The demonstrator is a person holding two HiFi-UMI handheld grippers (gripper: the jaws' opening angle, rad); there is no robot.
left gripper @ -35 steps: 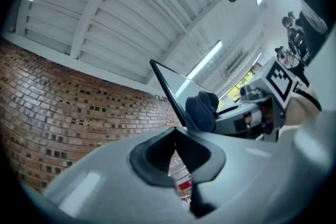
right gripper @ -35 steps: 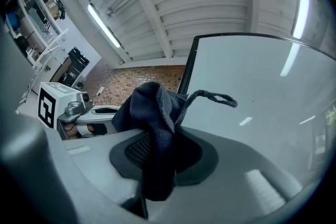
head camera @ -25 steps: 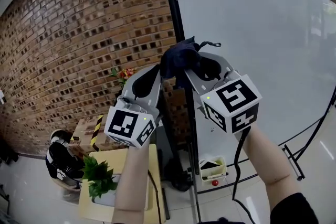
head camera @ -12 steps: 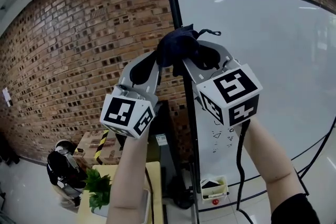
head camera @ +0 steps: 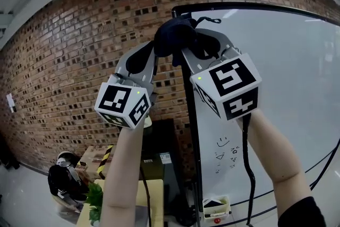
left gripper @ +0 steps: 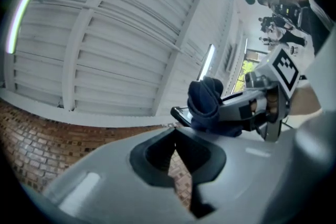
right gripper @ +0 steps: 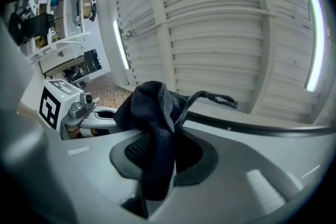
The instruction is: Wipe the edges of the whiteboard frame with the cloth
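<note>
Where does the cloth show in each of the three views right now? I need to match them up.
Head view: top centre, the cloth bunched at the tips of the right gripper.
Left gripper view: right of centre, beyond this gripper's own jaws.
Right gripper view: centre, clamped between the jaws and hanging down.
Shared landmark: the black whiteboard frame, next to the cloth in all three views.

Up at the board's top left corner

The cloth point(head camera: 172, 37) sits against the whiteboard frame point(head camera: 191, 130) at its top left corner, between the right gripper's point(head camera: 186, 42) jaws. The left gripper point(head camera: 150, 49) is just left, with the brick wall point(head camera: 79, 50) behind.
</note>
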